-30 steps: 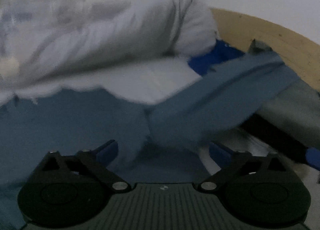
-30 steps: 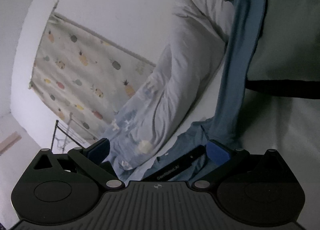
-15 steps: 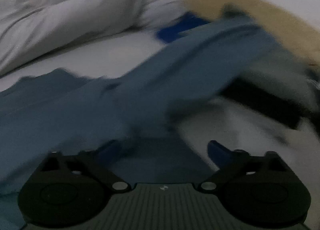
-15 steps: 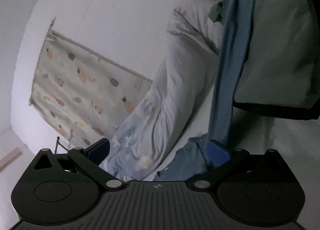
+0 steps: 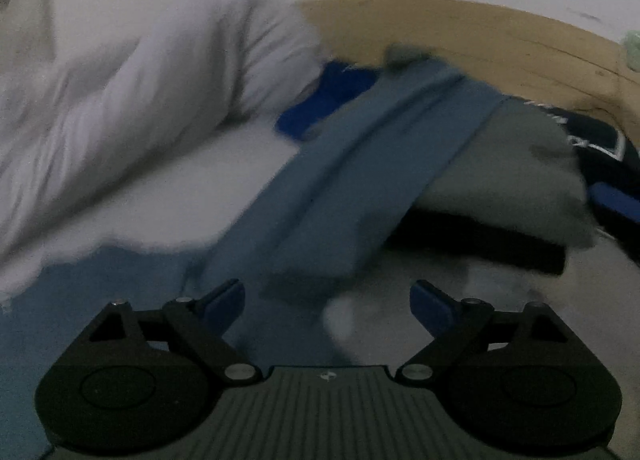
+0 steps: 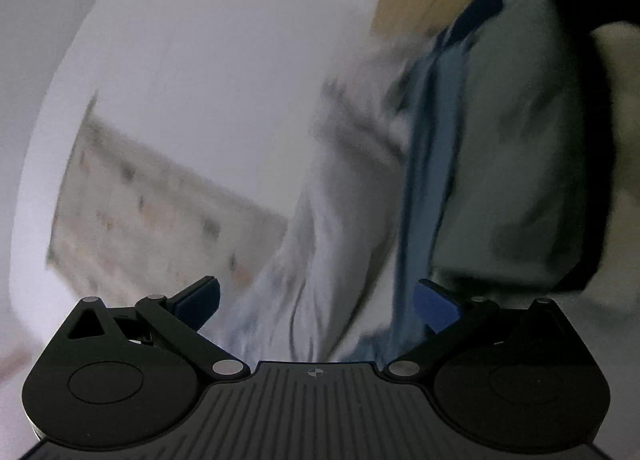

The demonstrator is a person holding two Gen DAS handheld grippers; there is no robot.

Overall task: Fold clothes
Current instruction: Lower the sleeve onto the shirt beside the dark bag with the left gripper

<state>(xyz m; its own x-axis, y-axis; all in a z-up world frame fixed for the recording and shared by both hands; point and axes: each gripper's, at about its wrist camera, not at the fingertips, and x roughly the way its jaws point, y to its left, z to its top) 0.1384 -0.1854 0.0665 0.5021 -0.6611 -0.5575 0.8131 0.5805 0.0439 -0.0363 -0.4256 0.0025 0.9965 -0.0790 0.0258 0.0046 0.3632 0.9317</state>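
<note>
Both grippers, left [image 5: 327, 298] and right [image 6: 316, 302], have jaws spread wide, holding nothing; a blue garment [image 5: 352, 180] stretches across the bed [image 5: 224, 176] beside a white duvet [image 5: 132, 100]

garment [image 5: 360, 164]: blue | quilt [image 5: 132, 108]: white | headboard [image 5: 460, 32]: tan | curtain [image 6: 152, 196]: cream, spotted

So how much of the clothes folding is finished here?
A grey folded garment already sits on a dark one, so some looks done. Neither the left gripper nor the right gripper holds anything; both are open. The blue garment lies stretched across the bed, unfolded, so that one remains.
</note>
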